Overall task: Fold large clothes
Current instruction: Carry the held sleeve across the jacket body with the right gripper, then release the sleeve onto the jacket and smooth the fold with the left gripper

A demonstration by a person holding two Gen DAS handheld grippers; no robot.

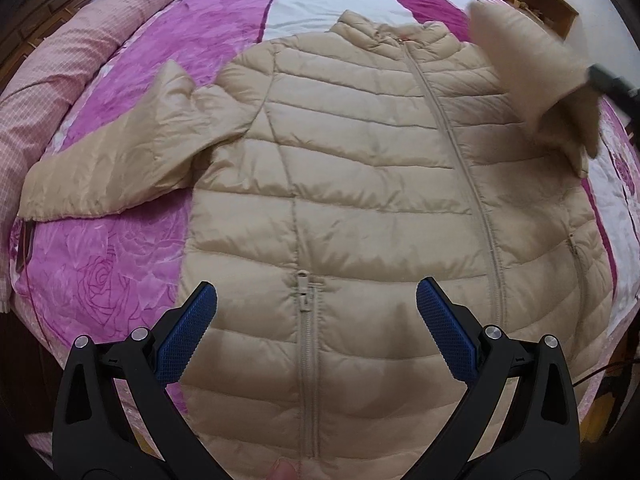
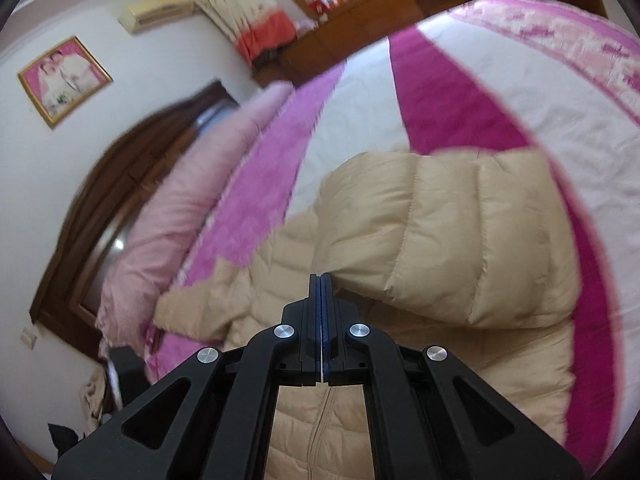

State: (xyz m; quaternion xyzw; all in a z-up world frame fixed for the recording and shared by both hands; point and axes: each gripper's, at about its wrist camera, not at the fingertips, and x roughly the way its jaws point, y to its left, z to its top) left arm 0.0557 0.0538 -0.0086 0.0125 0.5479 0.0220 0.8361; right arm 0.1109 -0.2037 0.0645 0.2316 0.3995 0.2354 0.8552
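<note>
A bed (image 1: 132, 240) with a pink, magenta and white rose-patterned cover fills both views. No writing is legible anywhere. On it, directly ahead of and below the left tongs (image 1: 316, 308), lies a beige quilted puffer jacket (image 1: 360, 168), front up and zipped. The left tongs stand wide and hold nothing. The right tongs (image 2: 320, 280) are clamped on the jacket's sleeve (image 2: 460, 232), lifted over the body.
</note>
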